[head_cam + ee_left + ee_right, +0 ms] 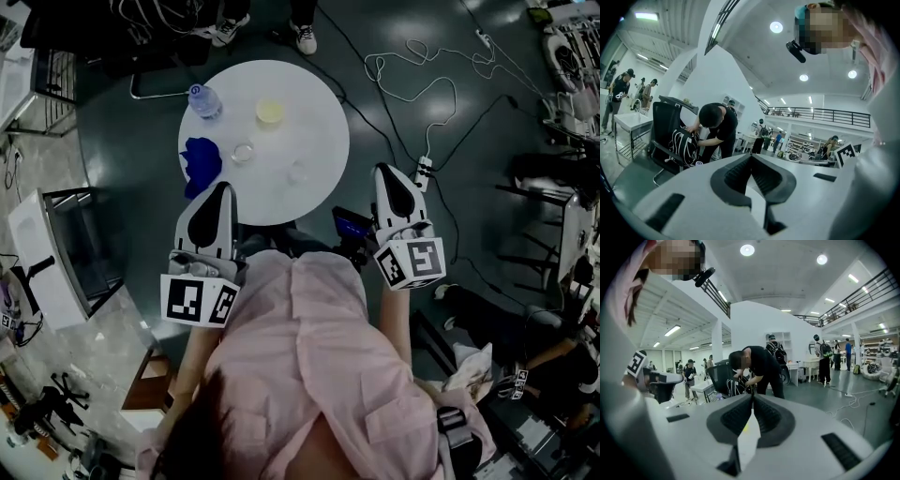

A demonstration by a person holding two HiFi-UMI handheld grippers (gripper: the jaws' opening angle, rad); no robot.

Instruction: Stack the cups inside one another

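Count on the round white table (pixel 314 112): three cups, one bottle, one cloth. The cups are one yellow cup (pixel 270 112) toward the far side, one clear cup (pixel 243 152) near the middle, and a second clear cup (pixel 298 172) closer to me on the right. All three stand apart, none nested (the clear ones are faint against the white top). The water bottle (pixel 204 100) sits far left, and the blue cloth (pixel 201 166) is crumpled at the left edge. I hold two grippers, and both are empty. The left gripper (pixel 223 187) has its jaws pressed together tip to tip with nothing between them. The right gripper (pixel 386 171) is the same, pads meeting and holding nothing. For pose, I hold both close against my pink shirt (pixel 319 356), pointing forward and roughly level, marker cubes toward me. In the head view the left tip shows over the table's near-left edge, just beside the cloth. The right tip is off the table's right side, over the floor by the power strip (pixel 424 169). Neither touches a cup. Both gripper views look out across the hall at a person in black (pixel 757 364) bent over a backpack.
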